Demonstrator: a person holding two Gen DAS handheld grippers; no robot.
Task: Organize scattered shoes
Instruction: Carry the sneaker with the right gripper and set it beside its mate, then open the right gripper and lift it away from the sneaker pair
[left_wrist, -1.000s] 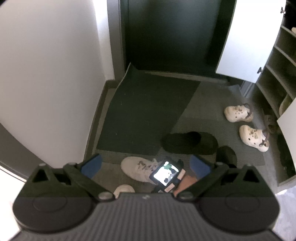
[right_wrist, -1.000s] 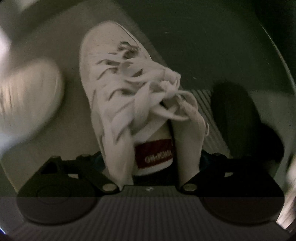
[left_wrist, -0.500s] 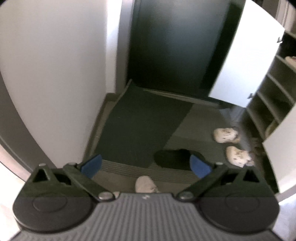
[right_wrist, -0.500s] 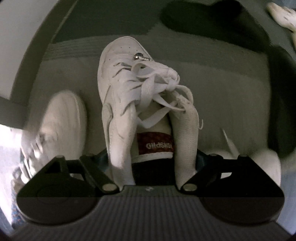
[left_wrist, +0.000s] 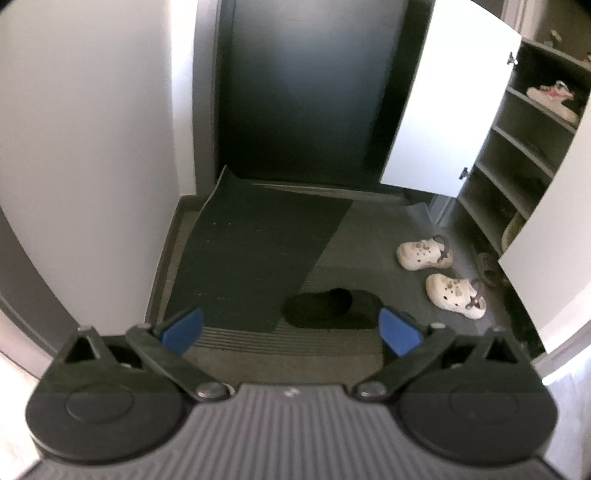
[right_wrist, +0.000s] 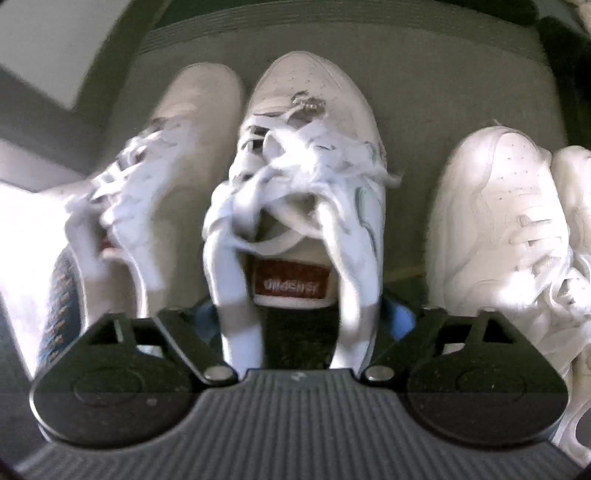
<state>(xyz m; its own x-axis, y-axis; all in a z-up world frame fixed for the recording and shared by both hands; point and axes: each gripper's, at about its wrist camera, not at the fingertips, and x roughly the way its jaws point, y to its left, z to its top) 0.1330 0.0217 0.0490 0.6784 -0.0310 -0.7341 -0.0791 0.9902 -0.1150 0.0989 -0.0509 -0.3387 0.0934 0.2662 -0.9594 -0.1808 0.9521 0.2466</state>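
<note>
White laced sneaker (right_wrist: 306, 177) sits between the pads of the right gripper (right_wrist: 306, 317), jaws opening around its heel (red tongue label facing the camera), toe toward the ribbed mat edge (right_wrist: 332, 33). Flanked closely by a second white sneaker (right_wrist: 177, 147) on one side and another pair (right_wrist: 495, 221) on the other. Left gripper (left_wrist: 291, 328) hangs spread and empty above the black slipper (left_wrist: 332, 308), cream clogs (left_wrist: 439, 273) near the shoe cabinet (left_wrist: 517, 166).

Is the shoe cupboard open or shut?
Open. The cupboard's white door is swung out, and the shelves inside show, with a shoe on one.
</note>
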